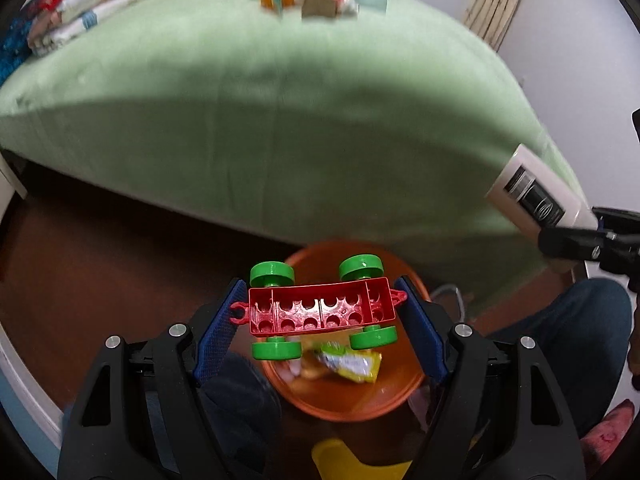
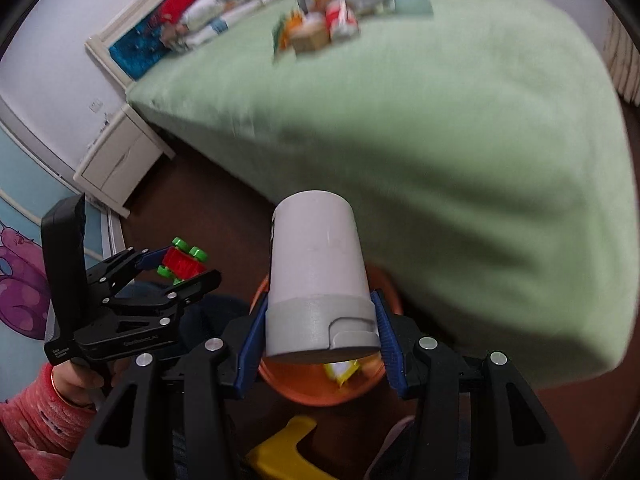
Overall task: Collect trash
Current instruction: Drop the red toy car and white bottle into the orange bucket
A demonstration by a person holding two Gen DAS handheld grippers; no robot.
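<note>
My left gripper (image 1: 320,312) is shut on a red toy wagon base with green wheels (image 1: 320,310) and holds it upside down over an orange bowl (image 1: 412,396). A yellow wrapper (image 1: 352,364) lies in the bowl. My right gripper (image 2: 318,332) is shut on a grey-white bottle (image 2: 316,264) by its cap end, above the same bowl (image 2: 316,392). The bottle also shows at the right of the left wrist view (image 1: 532,192). The left gripper with the toy shows in the right wrist view (image 2: 180,266).
A bed with a green blanket (image 1: 300,120) fills the view ahead. A pile of more items (image 2: 324,24) lies far up on it, with pillows (image 2: 224,4) behind. A white nightstand (image 2: 120,160) stands at the left. A yellow object (image 2: 288,452) lies on the brown floor.
</note>
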